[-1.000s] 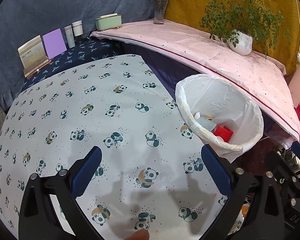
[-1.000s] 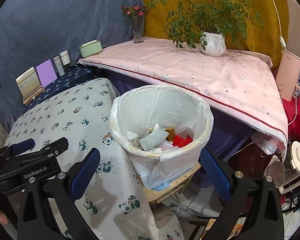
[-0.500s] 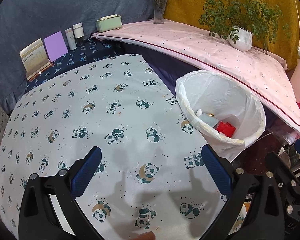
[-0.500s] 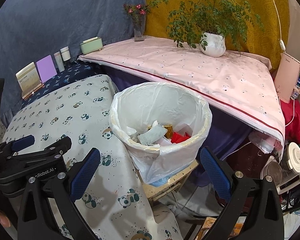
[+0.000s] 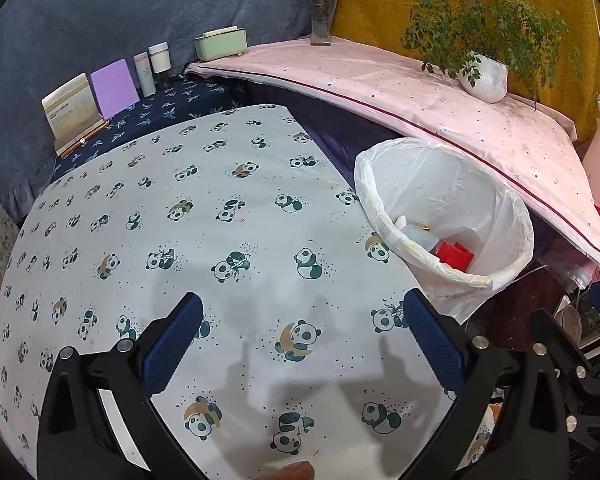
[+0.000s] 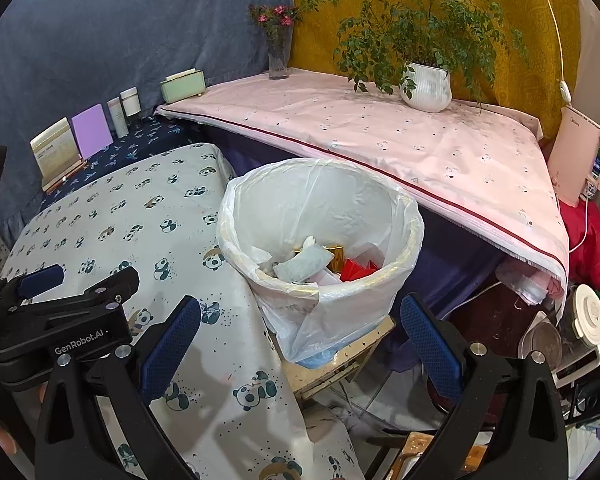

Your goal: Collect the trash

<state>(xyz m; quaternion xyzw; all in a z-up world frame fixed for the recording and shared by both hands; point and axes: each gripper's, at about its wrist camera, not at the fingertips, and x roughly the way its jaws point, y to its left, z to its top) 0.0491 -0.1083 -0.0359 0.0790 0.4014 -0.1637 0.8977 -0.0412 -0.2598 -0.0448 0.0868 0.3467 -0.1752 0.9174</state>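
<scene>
A bin lined with a white plastic bag (image 5: 452,184) (image 6: 320,196) stands at the right edge of the panda-print table (image 5: 180,240). Inside lie a grey-white packet (image 6: 304,262), crumpled paper, a gold piece and red trash (image 5: 454,256) (image 6: 354,270). My left gripper (image 5: 300,344) is open and empty, low over the table's near part, left of the bin. My right gripper (image 6: 300,340) is open and empty, in front of the bin and a little below its rim. The left gripper also shows in the right wrist view (image 6: 60,312).
A pink-clothed shelf (image 6: 380,128) runs behind the bin with a potted plant (image 6: 426,88), a flower vase (image 6: 279,52) and a green box (image 6: 182,85). Cards and bottles (image 5: 112,88) stand at the back left. Clutter and a stool (image 6: 340,364) lie under the bin.
Both grippers have drawn back and shifted slightly; the bin sits a little further from the right gripper. Both stay open and empty.
</scene>
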